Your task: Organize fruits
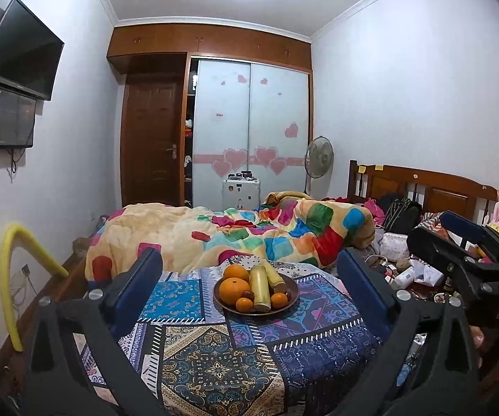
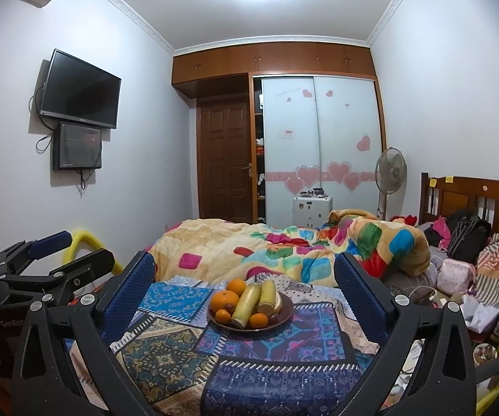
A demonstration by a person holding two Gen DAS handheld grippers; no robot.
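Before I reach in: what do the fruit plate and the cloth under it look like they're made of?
The plate looks like dark brown wood or glazed ceramic; its rim is smooth with a dull sheen, so I can't settle which. The cloth looks like thin printed fabric, matte, patchwork-patterned, draping over the edge with soft creases.

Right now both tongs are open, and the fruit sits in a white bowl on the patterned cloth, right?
Almost. The bowl is dark brown, not white, as the left wrist view shows. Both tongs, left and right, are open, and the fruit sits on the patterned cloth.
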